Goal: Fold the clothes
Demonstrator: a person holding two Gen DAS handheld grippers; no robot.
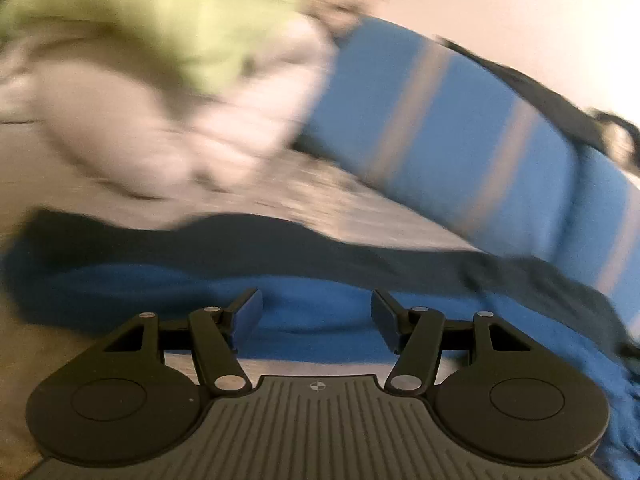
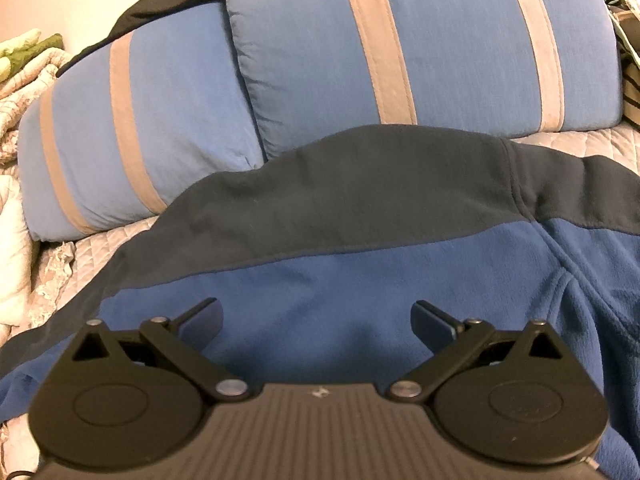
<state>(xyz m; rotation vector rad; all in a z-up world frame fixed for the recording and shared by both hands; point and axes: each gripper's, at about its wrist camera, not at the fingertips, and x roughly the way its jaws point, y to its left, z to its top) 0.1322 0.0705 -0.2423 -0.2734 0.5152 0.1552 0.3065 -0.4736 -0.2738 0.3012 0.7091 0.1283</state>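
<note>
Beneath my right gripper (image 2: 316, 320) and left gripper (image 1: 316, 316), both spread wide and empty, lies the blue-and-navy fleece jacket (image 2: 340, 264) on the quilted bedspread (image 2: 92, 252), with two striped blue pillows (image 2: 420, 48) propped beyond.

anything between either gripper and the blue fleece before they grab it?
Nothing visible. The right gripper is open directly over the blue fleece jacket with a dark navy yoke. The left gripper is open at the jacket's edge. The blue pillows with tan stripes lie beyond the jacket.
</note>
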